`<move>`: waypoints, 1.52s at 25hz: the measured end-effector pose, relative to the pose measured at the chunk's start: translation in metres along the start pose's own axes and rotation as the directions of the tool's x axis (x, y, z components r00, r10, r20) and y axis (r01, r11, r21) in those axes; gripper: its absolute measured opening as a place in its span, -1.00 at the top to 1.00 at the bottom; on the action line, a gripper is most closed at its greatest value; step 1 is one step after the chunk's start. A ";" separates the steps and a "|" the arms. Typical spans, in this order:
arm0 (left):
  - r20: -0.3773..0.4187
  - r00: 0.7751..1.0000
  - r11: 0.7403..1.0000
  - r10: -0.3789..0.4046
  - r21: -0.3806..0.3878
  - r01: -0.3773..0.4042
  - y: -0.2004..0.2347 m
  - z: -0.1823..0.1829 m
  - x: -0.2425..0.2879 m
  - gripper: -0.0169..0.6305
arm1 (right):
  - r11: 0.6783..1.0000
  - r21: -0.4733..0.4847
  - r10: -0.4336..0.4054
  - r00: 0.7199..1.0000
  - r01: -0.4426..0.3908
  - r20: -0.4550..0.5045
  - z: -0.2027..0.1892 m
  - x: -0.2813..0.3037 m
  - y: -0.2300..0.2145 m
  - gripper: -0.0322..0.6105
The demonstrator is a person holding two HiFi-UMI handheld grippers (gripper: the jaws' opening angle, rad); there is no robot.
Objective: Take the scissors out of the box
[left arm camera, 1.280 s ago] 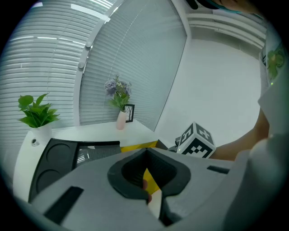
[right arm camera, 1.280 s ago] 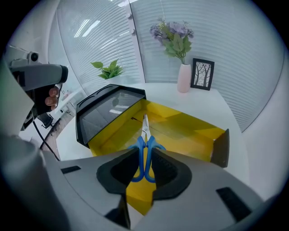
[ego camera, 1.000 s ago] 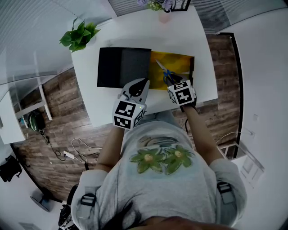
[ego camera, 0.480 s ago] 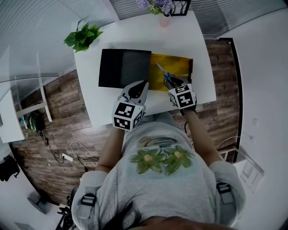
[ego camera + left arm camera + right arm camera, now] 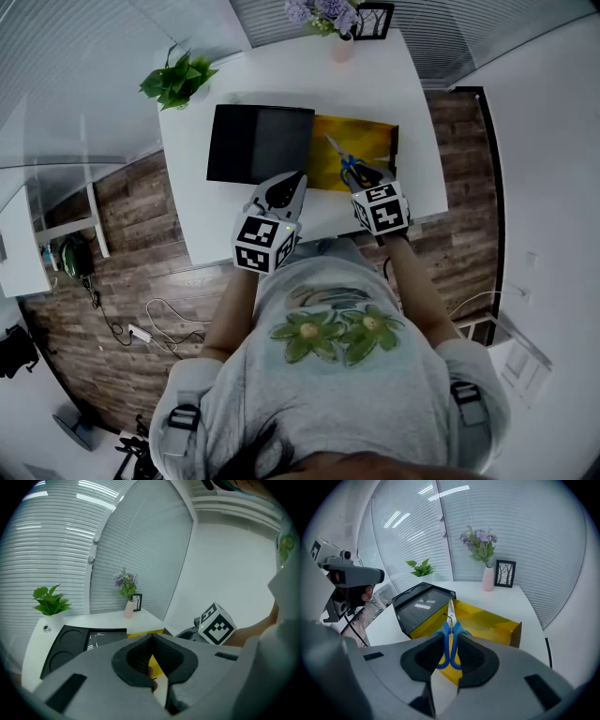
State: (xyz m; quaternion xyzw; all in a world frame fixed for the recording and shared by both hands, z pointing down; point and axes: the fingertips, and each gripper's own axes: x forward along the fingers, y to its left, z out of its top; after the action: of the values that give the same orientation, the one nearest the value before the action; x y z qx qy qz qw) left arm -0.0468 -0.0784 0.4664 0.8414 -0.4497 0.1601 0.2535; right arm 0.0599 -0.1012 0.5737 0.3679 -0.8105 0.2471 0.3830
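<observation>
The scissors (image 5: 342, 157) have blue handles and silver blades. In the head view they lie over the near part of the open yellow box (image 5: 370, 136) on the white table (image 5: 412, 94). My right gripper (image 5: 362, 175) is shut on the handles. In the right gripper view the blue handles (image 5: 450, 644) sit between the jaws. The blades point away over the yellow box (image 5: 490, 620), next to the black lid (image 5: 419, 603). My left gripper (image 5: 292, 180) hovers at the table's near edge, in front of the black lid (image 5: 258, 142). The left gripper (image 5: 151, 641) is shut with nothing in it.
A green potted plant (image 5: 176, 80) stands at the table's far left corner. A vase of purple flowers (image 5: 339, 37) and a small picture frame (image 5: 372, 19) stand at the far edge. Wooden floor (image 5: 141, 234) surrounds the table, with cables on it at the left.
My right gripper has drawn back a little toward the person with the scissors held in it. The left gripper has barely moved.
</observation>
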 end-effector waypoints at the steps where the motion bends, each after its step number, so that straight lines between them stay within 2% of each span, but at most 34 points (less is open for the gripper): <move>1: 0.001 1.000 1.000 0.000 0.002 0.000 -0.001 0.000 0.000 0.93 | 1.000 -0.002 -0.001 1.000 0.001 0.007 0.002 -0.003 0.000 0.63; 24: 0.029 1.000 0.999 0.002 0.052 -0.004 -0.032 0.007 -0.006 0.93 | 0.999 -0.048 0.008 0.985 0.001 0.170 0.027 -0.070 0.004 0.63; 38: 0.043 0.999 0.998 -0.009 0.068 0.006 -0.049 0.010 -0.007 0.93 | 0.995 -0.096 0.022 0.966 0.004 0.259 0.039 -0.107 0.013 0.63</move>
State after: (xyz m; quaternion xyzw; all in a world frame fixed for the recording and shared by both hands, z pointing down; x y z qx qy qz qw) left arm -0.0096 -0.0566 0.4405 0.8544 -0.4463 0.1564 0.2155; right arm 0.0794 -0.0768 0.4634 0.3746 -0.8663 0.1593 0.2896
